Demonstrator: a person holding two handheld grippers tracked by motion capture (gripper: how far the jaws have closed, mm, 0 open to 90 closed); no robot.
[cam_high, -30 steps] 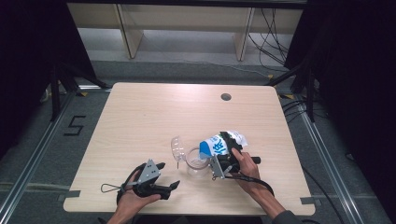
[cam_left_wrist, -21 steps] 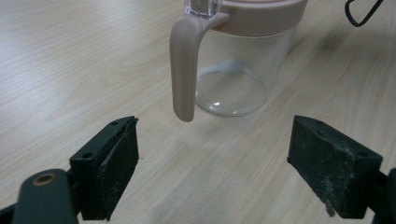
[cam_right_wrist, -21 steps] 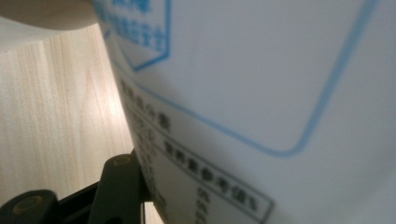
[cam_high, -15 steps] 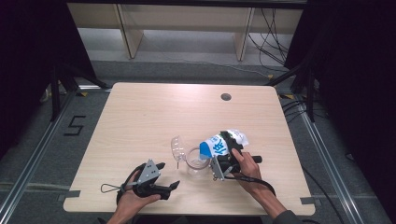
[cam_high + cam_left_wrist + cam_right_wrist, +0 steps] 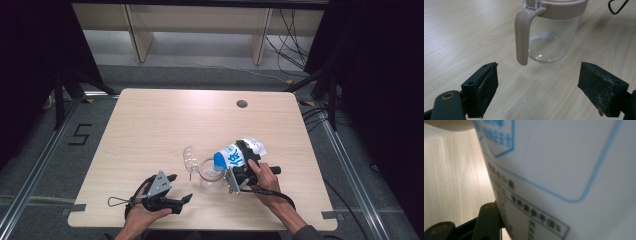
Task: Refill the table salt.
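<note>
A clear jar [image 5: 209, 172] with a pinkish rim stands near the table's front middle, its clear lid [image 5: 189, 156] swung open to the left. My right gripper [image 5: 244, 154] is shut on a white and blue printed bag [image 5: 231, 156], which tilts left so its blue end hangs over the jar's mouth. In the right gripper view the bag [image 5: 564, 170] presses close, one black finger [image 5: 486, 220] against it. My left gripper [image 5: 179, 189] rests open on the table, left of the jar. In the left gripper view the jar [image 5: 552, 37] and its pinkish handle [image 5: 522, 37] stand just beyond the open jaws.
The light wooden table [image 5: 165, 125] has a round cable hole [image 5: 242, 104] at the back right. A thin black cable loop [image 5: 116, 202] trails from the left gripper near the front edge. Shelving legs and cables stand on the floor behind the table.
</note>
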